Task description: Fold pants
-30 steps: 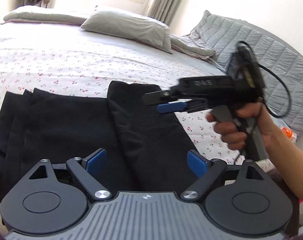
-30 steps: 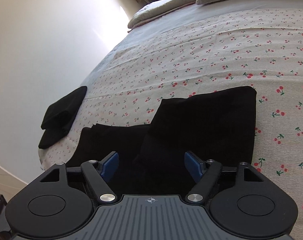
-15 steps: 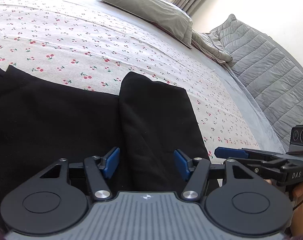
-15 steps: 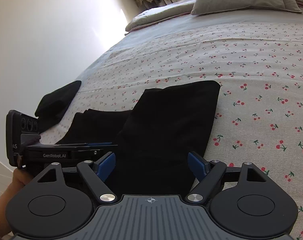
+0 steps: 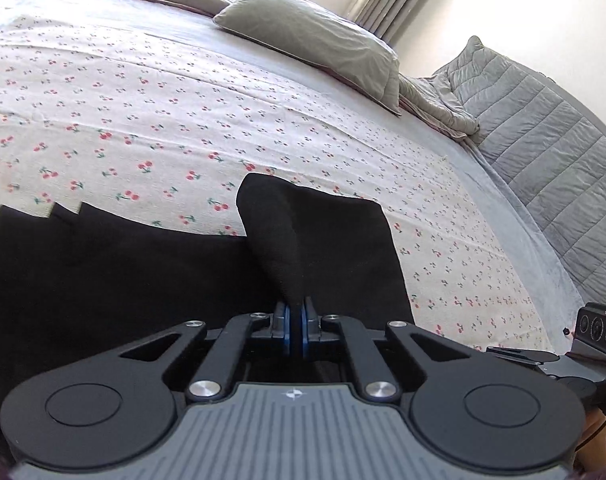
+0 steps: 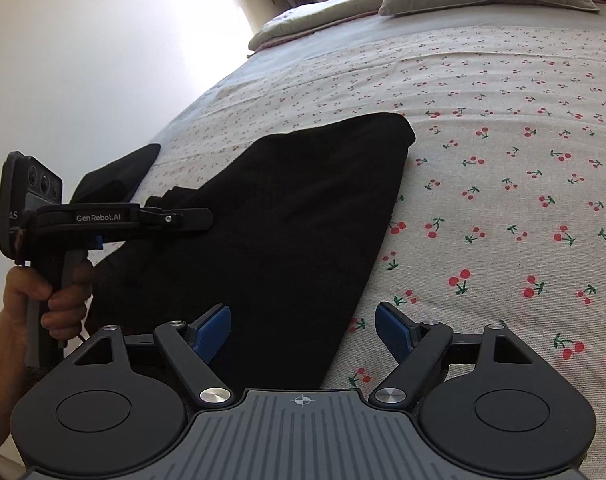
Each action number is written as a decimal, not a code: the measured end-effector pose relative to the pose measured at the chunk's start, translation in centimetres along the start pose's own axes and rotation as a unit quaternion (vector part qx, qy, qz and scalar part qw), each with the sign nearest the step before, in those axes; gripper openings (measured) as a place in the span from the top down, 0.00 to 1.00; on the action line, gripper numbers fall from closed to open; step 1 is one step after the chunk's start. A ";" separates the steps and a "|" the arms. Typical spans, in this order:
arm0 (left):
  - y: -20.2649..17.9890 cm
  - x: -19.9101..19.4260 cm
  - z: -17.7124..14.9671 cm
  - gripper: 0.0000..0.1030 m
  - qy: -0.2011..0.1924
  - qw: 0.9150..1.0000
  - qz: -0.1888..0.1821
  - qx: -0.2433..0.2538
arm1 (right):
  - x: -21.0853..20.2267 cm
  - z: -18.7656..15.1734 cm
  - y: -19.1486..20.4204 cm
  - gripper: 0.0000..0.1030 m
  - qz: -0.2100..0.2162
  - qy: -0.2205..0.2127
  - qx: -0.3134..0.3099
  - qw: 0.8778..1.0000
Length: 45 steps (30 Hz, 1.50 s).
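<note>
Black pants (image 5: 123, 272) lie spread on the cherry-print bed sheet (image 5: 143, 120). My left gripper (image 5: 296, 320) is shut on a raised ridge of the pants' cloth near their near edge. The right wrist view shows the same pants (image 6: 303, 200) and, from the side, the left gripper (image 6: 205, 219) pushed into them, held by a hand (image 6: 59, 300). My right gripper (image 6: 303, 330) stands open low over the right edge of the pants, with cloth under its left finger and bare sheet under its right. Its tip shows at the left wrist view's right edge (image 5: 515, 354).
Grey pillows (image 5: 311, 36) lie at the head of the bed, and a grey quilt (image 5: 543, 148) hangs along the right side. Another dark garment (image 6: 119, 176) sits at the bed's left edge beside a white wall (image 6: 83, 60). Bare sheet (image 6: 503, 160) stretches right of the pants.
The left jaws have closed onto the pants' cloth and pulled up a ridge. The right gripper has shifted right and lower, so that the pants' edge now lies between its fingers.
</note>
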<state>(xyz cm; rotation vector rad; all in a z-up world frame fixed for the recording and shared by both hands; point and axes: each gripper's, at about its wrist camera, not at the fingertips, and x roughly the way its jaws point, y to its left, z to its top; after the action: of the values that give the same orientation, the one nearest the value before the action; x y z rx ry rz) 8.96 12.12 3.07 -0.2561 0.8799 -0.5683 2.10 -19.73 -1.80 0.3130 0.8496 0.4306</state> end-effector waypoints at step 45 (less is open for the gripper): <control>14.6 -3.5 -1.1 0.33 0.033 0.985 -0.090 -0.145 | 11.0 4.2 2.7 0.30 0.130 0.016 0.103 0.986</control>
<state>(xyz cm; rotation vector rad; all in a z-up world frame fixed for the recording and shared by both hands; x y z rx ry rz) 11.68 26.16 -1.73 -0.5879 1.0094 -0.6175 11.09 -12.44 -5.19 0.6146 0.8902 0.5935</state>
